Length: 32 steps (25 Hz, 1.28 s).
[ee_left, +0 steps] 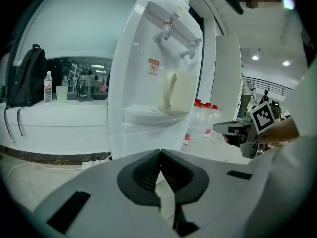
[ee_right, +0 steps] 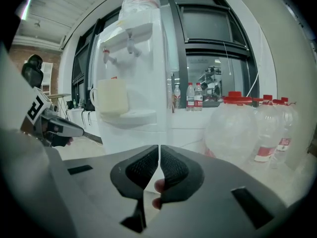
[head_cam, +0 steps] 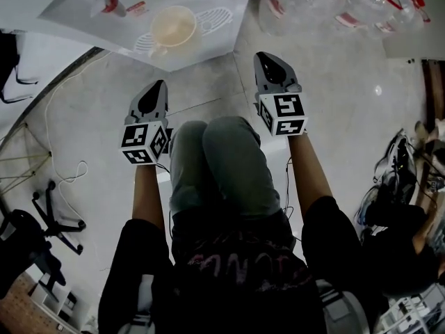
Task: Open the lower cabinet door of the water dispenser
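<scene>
Beside left gripper (head_cam: 158, 85), right gripper (head_cam: 268, 58) outstretched

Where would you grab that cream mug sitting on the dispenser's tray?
Probably by its handle, coming level from the front: the loop juts out of the mug toward the person, and the taps hang right above, blocking a reach from the top.

Both forearms reach forward on either side of the knees. The left gripper (head_cam: 154, 94) and the right gripper (head_cam: 272, 67) have their jaws closed, holding nothing.
</scene>
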### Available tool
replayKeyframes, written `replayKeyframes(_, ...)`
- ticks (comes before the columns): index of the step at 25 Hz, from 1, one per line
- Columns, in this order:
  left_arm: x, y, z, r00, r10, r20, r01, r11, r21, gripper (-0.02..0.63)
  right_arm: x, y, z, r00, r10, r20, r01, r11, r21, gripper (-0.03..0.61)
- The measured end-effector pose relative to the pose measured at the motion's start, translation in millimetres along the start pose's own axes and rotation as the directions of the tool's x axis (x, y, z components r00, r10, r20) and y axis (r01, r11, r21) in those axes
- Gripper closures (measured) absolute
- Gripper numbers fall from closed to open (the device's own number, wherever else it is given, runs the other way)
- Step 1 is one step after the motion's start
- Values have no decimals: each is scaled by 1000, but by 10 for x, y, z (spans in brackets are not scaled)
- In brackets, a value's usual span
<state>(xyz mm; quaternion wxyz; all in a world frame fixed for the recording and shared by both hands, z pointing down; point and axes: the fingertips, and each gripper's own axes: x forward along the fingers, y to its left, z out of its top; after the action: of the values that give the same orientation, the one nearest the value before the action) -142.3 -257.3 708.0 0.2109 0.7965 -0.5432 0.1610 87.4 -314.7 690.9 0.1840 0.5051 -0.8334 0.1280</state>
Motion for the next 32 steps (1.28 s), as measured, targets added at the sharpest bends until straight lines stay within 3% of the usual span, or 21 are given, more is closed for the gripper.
replayKeyframes(11, 324, 301, -513, 999, 32, 28, -33, 999, 21, 601, 514, -1, -461, 997, 52, 51, -52, 999, -6, 529)
replayKeyframes(24, 735, 540, -944, 1000, 28, -9, -28, 999, 46, 601, 1130, -106, -743, 980, 186, 66, -188, 982, 22, 360)
replayKeyframes(32, 849, 593, -1086, 999, 23, -24, -22, 998, 62, 601, 1467, -61, -740, 966, 249, 68, -250, 968, 1, 325)
